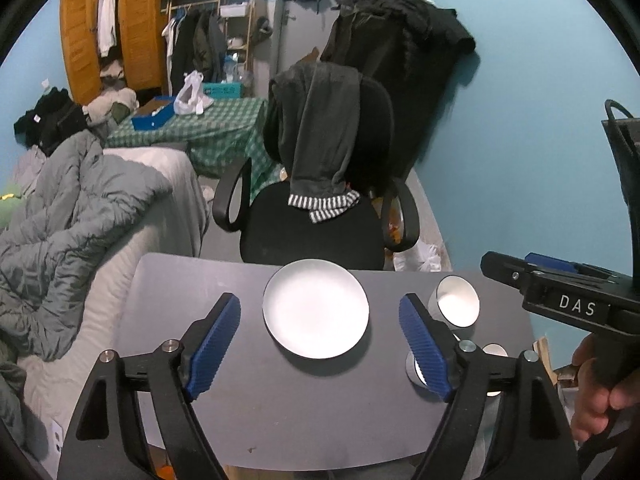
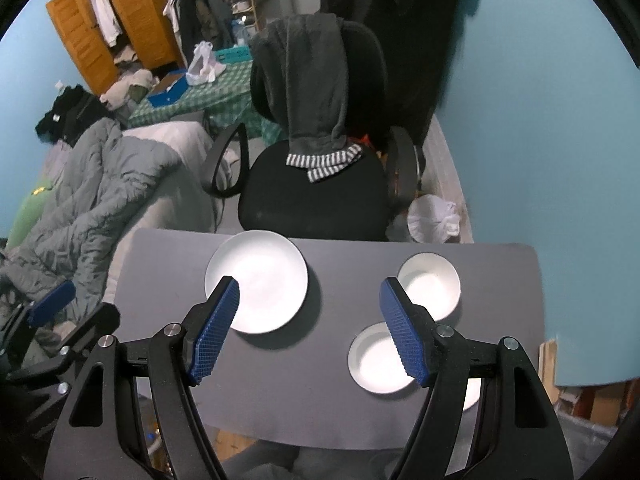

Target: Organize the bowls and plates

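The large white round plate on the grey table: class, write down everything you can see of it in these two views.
The large white round plate is shallow, with a smooth, glossy surface like glazed ceramic and a slightly raised rim. It is empty and lies flat, right side up, on the grey table, near the far edge in front of the black office chair. It stands apart from the two smaller white bowls to its right. Nothing but the table touches it; both grippers hover open above the table, empty.
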The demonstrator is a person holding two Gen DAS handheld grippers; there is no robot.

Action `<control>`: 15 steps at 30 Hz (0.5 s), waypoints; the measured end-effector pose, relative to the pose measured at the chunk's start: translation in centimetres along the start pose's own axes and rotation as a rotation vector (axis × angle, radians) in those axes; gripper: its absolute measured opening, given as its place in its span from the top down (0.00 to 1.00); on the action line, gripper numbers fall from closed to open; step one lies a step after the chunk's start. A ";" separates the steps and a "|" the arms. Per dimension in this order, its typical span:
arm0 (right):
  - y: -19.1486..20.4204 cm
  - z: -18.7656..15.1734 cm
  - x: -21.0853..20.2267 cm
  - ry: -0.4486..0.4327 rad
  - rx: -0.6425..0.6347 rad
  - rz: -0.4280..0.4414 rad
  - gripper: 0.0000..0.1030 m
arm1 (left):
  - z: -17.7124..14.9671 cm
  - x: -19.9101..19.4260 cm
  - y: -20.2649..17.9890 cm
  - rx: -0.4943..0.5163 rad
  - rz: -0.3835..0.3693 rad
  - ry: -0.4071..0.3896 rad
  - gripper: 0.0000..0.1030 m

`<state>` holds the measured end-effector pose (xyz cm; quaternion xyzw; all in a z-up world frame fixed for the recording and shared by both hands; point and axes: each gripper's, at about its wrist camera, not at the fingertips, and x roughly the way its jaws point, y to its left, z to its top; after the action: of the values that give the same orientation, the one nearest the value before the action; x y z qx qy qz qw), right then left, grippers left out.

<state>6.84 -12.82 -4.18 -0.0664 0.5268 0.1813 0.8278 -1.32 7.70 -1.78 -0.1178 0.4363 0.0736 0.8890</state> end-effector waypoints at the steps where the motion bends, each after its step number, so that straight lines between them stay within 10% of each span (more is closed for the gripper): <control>1: -0.1 -0.2 -0.4 -0.005 0.006 -0.002 0.30 | 0.0 -0.4 0.0 0.009 -0.004 -0.008 0.18; 15: -0.2 -2.4 -3.9 -0.052 0.066 -0.025 0.30 | -0.8 -3.6 -0.8 0.064 -0.066 -0.036 0.18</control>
<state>3.42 -14.66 -1.80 -0.0409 0.5098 0.1549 0.8453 -3.88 6.66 0.70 -0.1021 0.4180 0.0322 0.9021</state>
